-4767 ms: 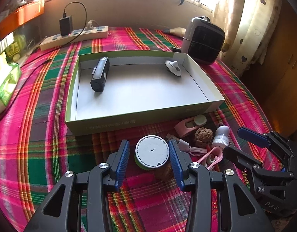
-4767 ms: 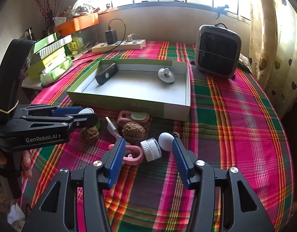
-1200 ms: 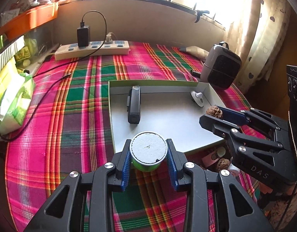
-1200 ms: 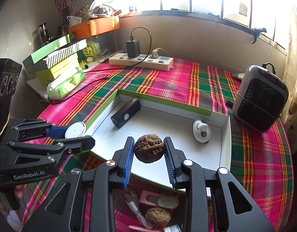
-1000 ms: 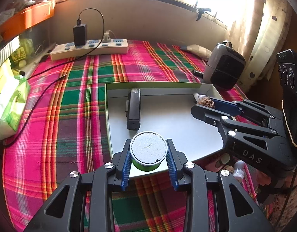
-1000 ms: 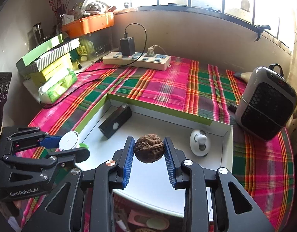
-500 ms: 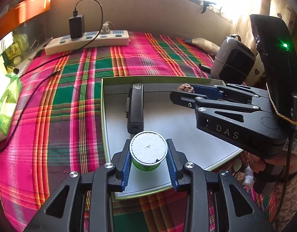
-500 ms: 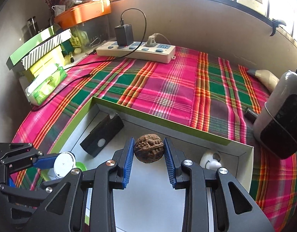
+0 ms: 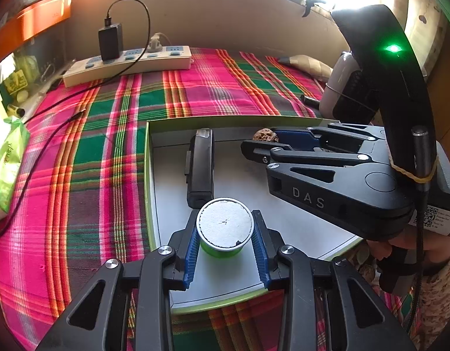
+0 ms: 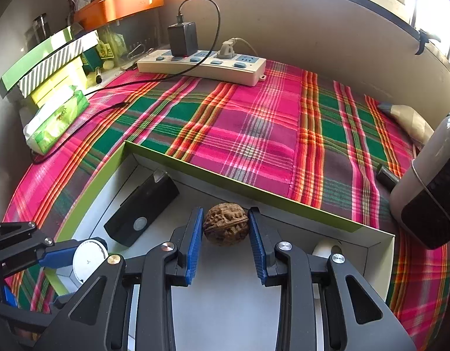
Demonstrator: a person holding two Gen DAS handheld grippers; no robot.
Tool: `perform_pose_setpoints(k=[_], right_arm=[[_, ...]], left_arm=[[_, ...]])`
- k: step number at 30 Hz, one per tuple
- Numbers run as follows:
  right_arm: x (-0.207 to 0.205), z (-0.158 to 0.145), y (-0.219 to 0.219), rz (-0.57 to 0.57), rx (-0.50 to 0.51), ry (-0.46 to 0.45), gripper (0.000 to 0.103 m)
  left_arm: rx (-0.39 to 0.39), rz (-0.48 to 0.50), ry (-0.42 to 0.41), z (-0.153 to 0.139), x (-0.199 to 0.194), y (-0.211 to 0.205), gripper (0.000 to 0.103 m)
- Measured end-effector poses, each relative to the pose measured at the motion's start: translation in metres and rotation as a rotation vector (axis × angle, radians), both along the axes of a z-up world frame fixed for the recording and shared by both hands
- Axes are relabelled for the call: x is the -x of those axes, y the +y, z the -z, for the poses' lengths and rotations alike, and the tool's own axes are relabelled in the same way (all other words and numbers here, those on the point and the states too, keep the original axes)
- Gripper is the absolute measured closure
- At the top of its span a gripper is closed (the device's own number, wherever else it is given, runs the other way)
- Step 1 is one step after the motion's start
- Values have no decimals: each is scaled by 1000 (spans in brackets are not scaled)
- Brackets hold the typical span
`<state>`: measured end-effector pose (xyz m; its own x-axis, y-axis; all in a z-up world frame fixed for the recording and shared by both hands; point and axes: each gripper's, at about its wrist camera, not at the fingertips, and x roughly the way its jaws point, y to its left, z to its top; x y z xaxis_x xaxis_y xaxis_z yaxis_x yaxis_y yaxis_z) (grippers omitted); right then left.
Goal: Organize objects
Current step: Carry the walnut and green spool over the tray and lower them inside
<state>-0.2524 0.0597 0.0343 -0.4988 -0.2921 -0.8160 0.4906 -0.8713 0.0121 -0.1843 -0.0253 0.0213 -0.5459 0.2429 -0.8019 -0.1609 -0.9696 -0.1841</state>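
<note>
Nearest you, your left gripper (image 9: 224,242) is clamped on a small green cup with a white foil lid (image 9: 224,228), holding it over the near left part of the tray (image 9: 301,228), a shallow box with a white floor and green rim lying on the plaid cloth (image 9: 87,158). Just beyond the cup, a black oblong device (image 9: 200,166) lies on the tray floor along its left wall. To the right, your right gripper (image 10: 225,228) is clenched on a walnut (image 10: 226,224), its blue pads pressing both sides, and holds it above the far part of the tray close to the far wall. A white object (image 10: 324,248) peeks out behind the right finger near the tray's far right corner. Farther off, a power strip (image 10: 201,65) with a black charger sits on the cloth's far edge, and a small heater (image 10: 427,196) stands at the right.
</note>
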Motion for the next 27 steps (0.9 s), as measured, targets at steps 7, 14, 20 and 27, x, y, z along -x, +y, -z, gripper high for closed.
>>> perform_pose_setpoints(k=[7,14,20,27], right_arm=[[1,2,-1,-2,-15,-9,70],[2,3,-2,1,-26,-14,70],[3,3,-3,4,-38,-13,70],[4,3,-3,12,-33,-19,70]], left_arm=[[12,1,-2,1,1,2,71],[14,4,-6,3,2,3,71],[16,6,-6,2,2,3,71],[19,4,-6,3,2,3,71]])
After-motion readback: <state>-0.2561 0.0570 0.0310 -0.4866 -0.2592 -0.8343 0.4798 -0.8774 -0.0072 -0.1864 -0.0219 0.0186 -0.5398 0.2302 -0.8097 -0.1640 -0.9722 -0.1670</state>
